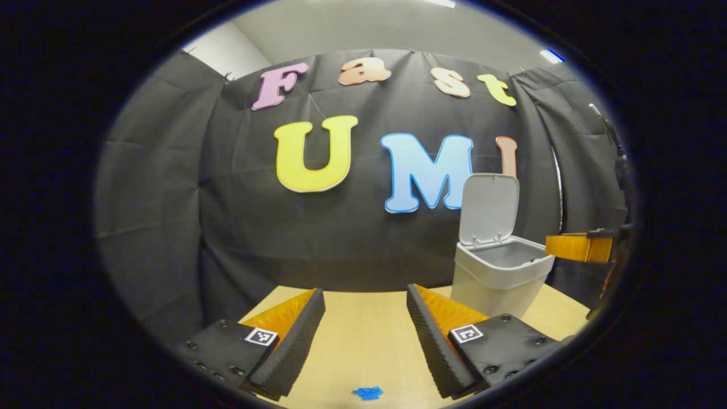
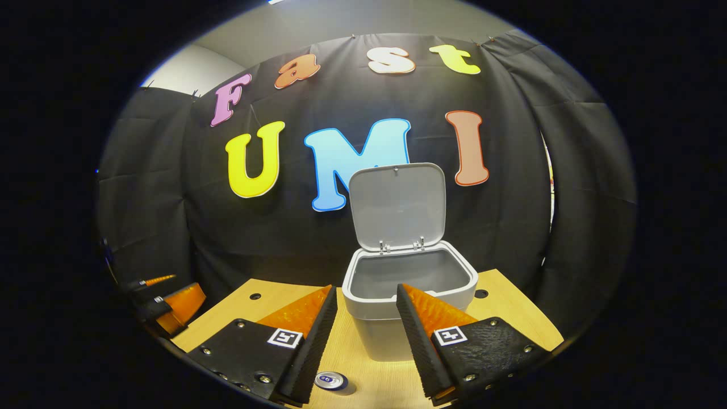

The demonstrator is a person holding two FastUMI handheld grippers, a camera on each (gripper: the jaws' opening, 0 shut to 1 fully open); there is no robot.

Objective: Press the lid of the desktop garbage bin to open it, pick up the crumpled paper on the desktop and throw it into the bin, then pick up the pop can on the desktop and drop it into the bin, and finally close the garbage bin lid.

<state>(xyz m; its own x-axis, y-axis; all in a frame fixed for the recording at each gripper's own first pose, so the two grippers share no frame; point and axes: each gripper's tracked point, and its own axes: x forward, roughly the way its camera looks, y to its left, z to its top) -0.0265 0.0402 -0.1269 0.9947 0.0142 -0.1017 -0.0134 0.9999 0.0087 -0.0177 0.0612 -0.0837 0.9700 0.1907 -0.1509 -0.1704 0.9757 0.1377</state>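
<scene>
- The left tongs point(image 1: 366, 335) stood spread apart and empty above the pale worktop point(image 1: 369, 341), pointing toward the back wall.
- The right tongs point(image 2: 363, 341) were likewise released, holding nothing, and faced the bin point(image 2: 409, 318) squarely.
- The bin's lid point(image 2: 397, 207) stood upright on its rear hinge, so the mouth was open.
- A small blue scrap point(image 1: 367, 392), probably the crumpled paper, lay on the worktop directly below the gap of the left tongs, nearer the camera than the fingertips.
- The pop can point(image 2: 331, 380) stood upright, its top showing, just below the right tongs, in front of the bin.
- By my reading, the left tongs were nearer the paper and would need to dip down and back; the bin point(image 1: 500, 272) lay to their right.
</scene>
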